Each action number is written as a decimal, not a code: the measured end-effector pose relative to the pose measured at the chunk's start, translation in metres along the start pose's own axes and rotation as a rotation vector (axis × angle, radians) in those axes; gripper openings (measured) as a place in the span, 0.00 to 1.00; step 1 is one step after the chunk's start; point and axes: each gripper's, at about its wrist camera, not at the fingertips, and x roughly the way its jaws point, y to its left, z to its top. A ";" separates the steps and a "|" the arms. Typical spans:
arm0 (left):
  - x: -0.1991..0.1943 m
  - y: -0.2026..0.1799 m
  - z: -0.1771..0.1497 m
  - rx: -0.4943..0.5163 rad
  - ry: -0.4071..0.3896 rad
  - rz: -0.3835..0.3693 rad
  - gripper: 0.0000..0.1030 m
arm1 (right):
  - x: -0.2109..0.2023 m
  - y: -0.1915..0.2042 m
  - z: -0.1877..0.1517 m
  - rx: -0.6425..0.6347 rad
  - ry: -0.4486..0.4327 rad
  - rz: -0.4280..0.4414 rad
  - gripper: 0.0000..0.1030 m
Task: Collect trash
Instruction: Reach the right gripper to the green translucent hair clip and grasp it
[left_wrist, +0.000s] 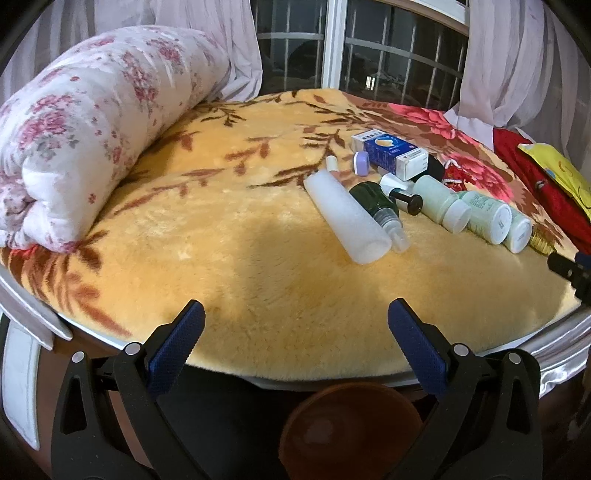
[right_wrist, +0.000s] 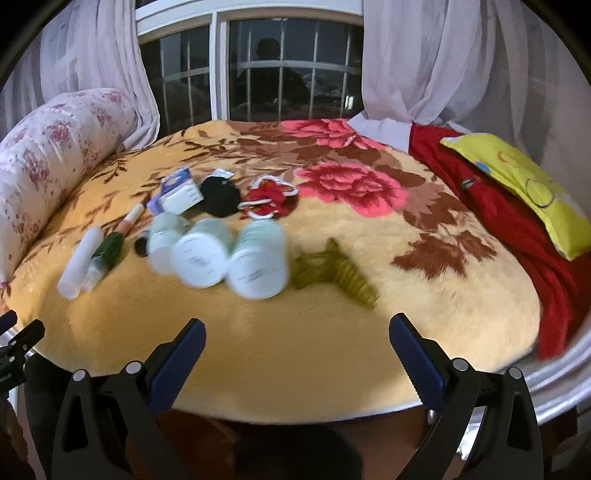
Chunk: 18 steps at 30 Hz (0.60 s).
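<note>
A big yellow blanket (left_wrist: 240, 236) with red flowers covers the bed. The trash lies in a bunch on the blanket, on the side away from the rolled flowery quilt (left_wrist: 85, 122). In that bunch, a long white tube (left_wrist: 347, 218) lies closest to the quilt. A dark green bottle (left_wrist: 376, 203) touches the tube. Next come three pale green bottles (left_wrist: 476, 212) lying side by side on their sides. A blue and white box (left_wrist: 391, 153) sits behind them, toward the window (left_wrist: 362, 48). A gold wrapper (right_wrist: 332, 273) lies just beside the last pale green bottle, but it looks blurry.

The left gripper (left_wrist: 295, 317) hangs over the near edge of the blanket. Its two blue fingers are spread wide and hold nothing. The right gripper (right_wrist: 297, 332) hangs over the near edge too, spread wide and holding nothing. A brown bowl (left_wrist: 351, 432) sits low, under the left gripper.
</note>
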 end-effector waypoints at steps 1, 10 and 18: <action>0.003 0.000 0.001 -0.005 0.008 -0.006 0.94 | 0.004 -0.005 0.004 -0.011 0.000 0.013 0.95; 0.016 -0.009 0.010 0.038 0.018 0.019 0.94 | 0.046 -0.018 0.015 -0.189 0.050 -0.002 0.86; 0.022 -0.010 0.019 0.035 0.024 0.015 0.94 | 0.074 -0.017 0.023 -0.210 0.068 0.058 0.79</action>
